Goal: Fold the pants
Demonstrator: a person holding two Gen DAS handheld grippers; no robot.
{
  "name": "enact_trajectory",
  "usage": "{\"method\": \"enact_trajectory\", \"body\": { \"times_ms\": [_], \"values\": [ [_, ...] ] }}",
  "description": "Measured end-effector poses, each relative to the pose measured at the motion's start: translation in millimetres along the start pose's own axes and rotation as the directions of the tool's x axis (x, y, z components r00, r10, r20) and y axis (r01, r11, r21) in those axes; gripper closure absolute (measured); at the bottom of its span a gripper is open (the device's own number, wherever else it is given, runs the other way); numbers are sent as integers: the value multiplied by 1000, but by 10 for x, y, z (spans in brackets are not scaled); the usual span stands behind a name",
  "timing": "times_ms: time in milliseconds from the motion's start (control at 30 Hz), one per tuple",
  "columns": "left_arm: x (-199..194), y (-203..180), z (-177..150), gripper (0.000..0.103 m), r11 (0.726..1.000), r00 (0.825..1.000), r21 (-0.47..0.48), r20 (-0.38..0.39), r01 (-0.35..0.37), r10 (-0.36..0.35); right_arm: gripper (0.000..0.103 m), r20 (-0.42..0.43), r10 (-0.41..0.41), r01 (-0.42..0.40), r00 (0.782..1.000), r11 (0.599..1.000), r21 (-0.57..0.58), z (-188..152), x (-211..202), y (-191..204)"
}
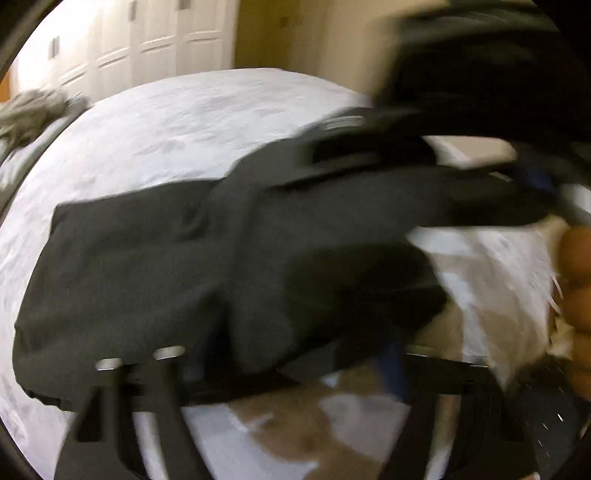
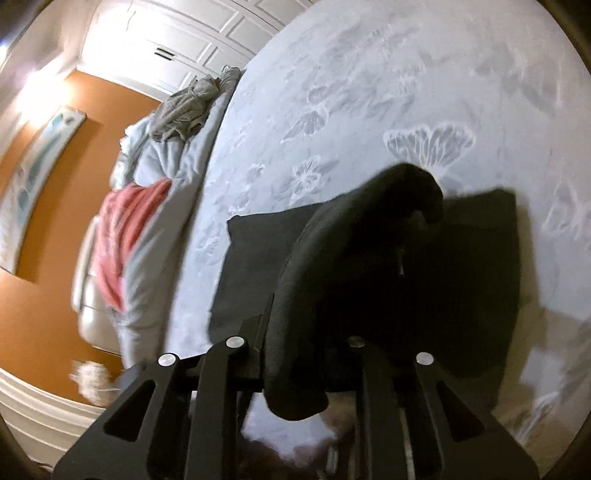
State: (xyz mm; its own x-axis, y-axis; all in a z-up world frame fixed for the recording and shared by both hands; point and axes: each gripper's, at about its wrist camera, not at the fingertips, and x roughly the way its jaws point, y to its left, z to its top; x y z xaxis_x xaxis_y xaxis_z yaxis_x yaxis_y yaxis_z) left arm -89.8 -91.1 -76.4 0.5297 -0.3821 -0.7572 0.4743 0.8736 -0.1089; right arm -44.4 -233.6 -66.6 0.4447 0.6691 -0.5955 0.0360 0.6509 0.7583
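Observation:
Dark grey pants (image 1: 155, 280) lie across the pale bedspread (image 1: 177, 122), one end lifted toward the upper right. My left gripper (image 1: 258, 354) is at the near edge of the pants with cloth draped over its fingers; the frame is blurred and the fingertips are hidden. In the right wrist view the pants (image 2: 461, 266) lie on the butterfly-patterned bedspread (image 2: 406, 74), and a thick fold (image 2: 332, 295) hangs between the arms of my right gripper (image 2: 295, 369), raised off the bed. The right gripper looks shut on that fold.
A crumpled grey garment (image 2: 184, 110) and a pink cloth (image 2: 129, 236) lie along the bed's left edge. White closet doors (image 1: 147, 33) stand behind the bed. An orange wall (image 2: 55, 221) carries a picture. A person's hand (image 1: 576, 295) shows at the right.

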Motion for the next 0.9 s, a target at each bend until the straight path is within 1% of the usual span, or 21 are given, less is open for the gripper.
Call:
{"method": "enact_trajectory", "body": {
  "times_ms": [33, 67, 100, 133, 167, 200, 267, 333, 400, 433, 467, 500, 533, 567, 600, 633, 733, 767, 800, 833, 900],
  "values": [
    [-4, 72, 33, 74, 1000, 1000, -21, 12, -1, 2, 80, 18, -13, 13, 1000, 1000, 4, -11, -67, -36],
    [-38, 146, 70, 92, 998, 1000, -54, 22, 15, -14, 78, 34, -23, 23, 999, 1000, 0, -35, -116, -56],
    [-94, 235, 117, 96, 994, 998, -96, 33, 51, -48, 75, 62, -31, 31, 998, 1000, -5, -46, -202, -80],
    [-171, 341, 168, 96, 983, 994, -149, 50, 106, -100, 66, 89, -35, 36, 995, 999, -2, -63, -268, -97],
    [-241, 418, 207, 96, 973, 989, -183, 66, 139, -129, 53, 119, -40, 40, 992, 999, 9, -67, -332, -124],
    [-277, 450, 229, 96, 970, 987, -190, 73, 152, -140, 49, 127, -49, 48, 991, 999, 12, -64, -345, -134],
    [-321, 455, 241, 96, 975, 990, -175, 69, 135, -124, 45, 110, -60, 60, 992, 998, 3, -35, -274, -120],
    [-327, 409, 185, 95, 980, 991, -155, 45, 128, -123, 40, 71, -71, 72, 995, 997, -13, 2, -133, -97],
    [-341, 363, 138, 94, 980, 989, -140, 2, 144, -145, 39, 32, -126, 127, 992, 991, -34, 14, 83, -92],
    [-379, 379, 99, 92, 980, 988, -135, -16, 147, -151, 47, 2, -114, 114, 993, 993, -33, -4, 198, -113],
    [-417, 354, 51, 90, 979, 986, -130, -31, 159, -164, 68, -20, -86, 86, 996, 996, -23, -22, 261, -144],
    [-489, 363, -8, 86, 975, 982, -126, -28, 184, -189, 77, -45, -59, 58, 997, 998, -4, -42, 322, -175],
    [-557, 385, -30, 82, 974, 981, -123, -15, 191, -195, 88, -52, -68, 66, 996, 997, -28, -56, 361, -116],
    [-613, 397, -29, 67, 975, 982, -118, -2, 189, -191, 90, -31, -107, 104, 994, 991, -83, -59, 322, -9],
    [-709, 437, -17, 55, 975, 982, -112, 29, 189, -187, 90, 4, -159, 158, 987, 974, -165, -63, 244, 185],
    [-784, 452, -18, 53, 975, 981, -115, 53, 189, -184, 91, 61, -188, 198, 980, 947, -252, -77, 99, 431],
    [-995, 726, 4, 47, 970, 978, -147, 109, 194, -179, 89, 190, -210, 271, 959, 871, -410, -153, -276, 884],
    [-1048, 806, 21, 40, 968, 978, -165, 125, 189, -169, 83, 218, -255, 327, 942, 843, -428, -173, -337, 859],
    [-1108, 950, 41, 32, 965, 979, -205, 149, 166, -137, 77, 216, -307, 371, 927, 830, -416, -155, -294, 734],
    [-1151, 1034, 48, 28, 962, 981, -229, 160, 148, -112, 66, 209, -362, 417, 908, 824, -383, -137, -231, 571],
    [-1156, 1358, 78, 21, 938, 986, -337, 162, 79, -25, 63, 129, -520, 536, 844, 821, -198, -137, -120, -20]
  ]
}}
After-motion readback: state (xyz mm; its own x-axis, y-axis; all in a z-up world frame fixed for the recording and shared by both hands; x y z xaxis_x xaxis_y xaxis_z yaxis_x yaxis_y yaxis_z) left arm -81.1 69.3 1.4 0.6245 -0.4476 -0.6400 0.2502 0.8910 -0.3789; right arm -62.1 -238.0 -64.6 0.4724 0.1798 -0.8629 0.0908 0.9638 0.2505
